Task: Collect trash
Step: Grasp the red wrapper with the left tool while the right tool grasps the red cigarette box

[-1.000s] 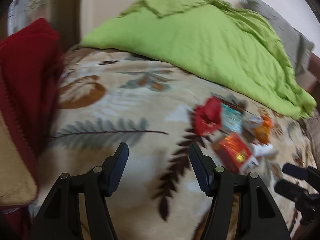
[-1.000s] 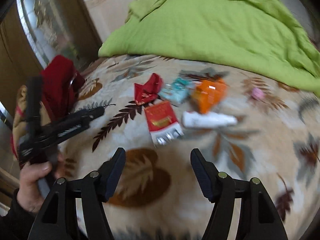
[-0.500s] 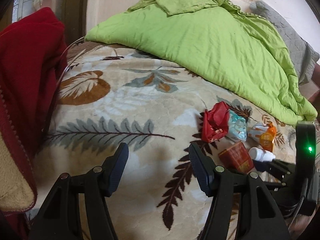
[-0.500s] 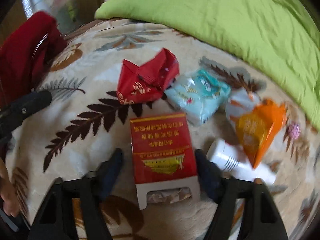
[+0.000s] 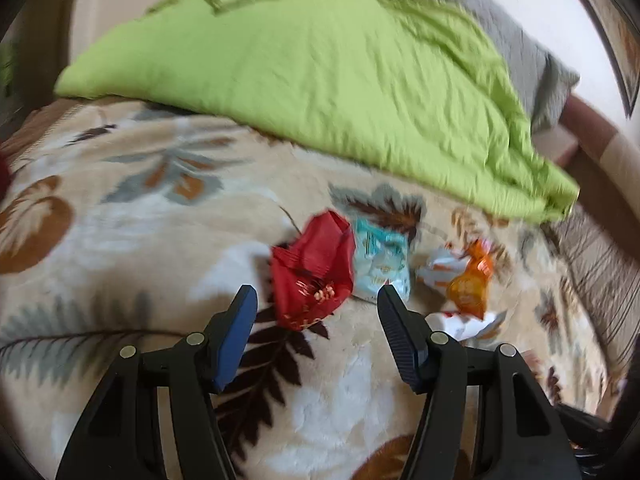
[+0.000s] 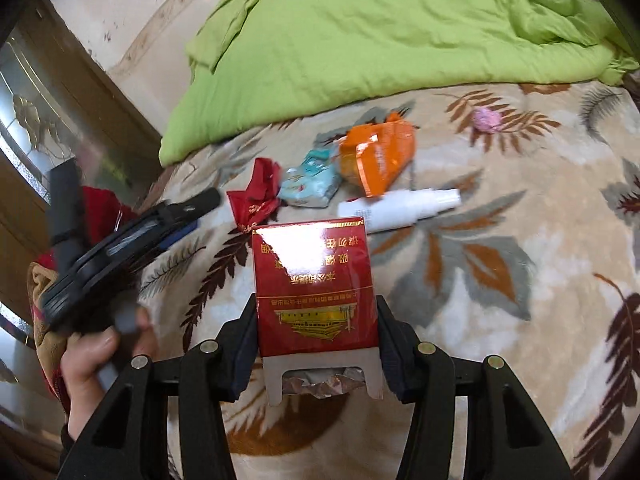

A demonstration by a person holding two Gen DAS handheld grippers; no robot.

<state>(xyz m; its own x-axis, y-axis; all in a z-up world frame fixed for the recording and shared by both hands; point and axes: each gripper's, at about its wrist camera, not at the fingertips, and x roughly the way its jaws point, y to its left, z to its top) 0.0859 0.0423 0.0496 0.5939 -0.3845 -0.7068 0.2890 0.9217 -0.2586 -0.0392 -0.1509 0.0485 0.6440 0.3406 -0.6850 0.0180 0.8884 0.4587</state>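
My right gripper (image 6: 316, 308) is shut on a red cigarette box (image 6: 316, 276), pads pressed to its two sides, and holds it above the leaf-patterned blanket (image 6: 500, 300). Behind it lie a crumpled red wrapper (image 6: 256, 196), a teal packet (image 6: 310, 184), an orange packet (image 6: 376, 156), a white bottle (image 6: 400, 208) and a small pink scrap (image 6: 486, 120). My left gripper (image 5: 316, 292) stands open just short of the red wrapper (image 5: 316, 264), with the teal packet (image 5: 380, 264) and orange packet (image 5: 470, 288) to its right. A hand (image 6: 96, 360) holds the left gripper (image 6: 200, 212) at the left.
A green quilt (image 6: 380, 40) is heaped across the far side of the bed. A red garment (image 6: 100, 208) hangs at the bed's left edge, in front of a wooden door with glass (image 6: 36, 120). A grey pillow (image 5: 520, 52) lies at the far right.
My right gripper came down over the red box, shut on its sides and lifted it. My left gripper swung right, from the bare blanket to the red wrapper, still open.
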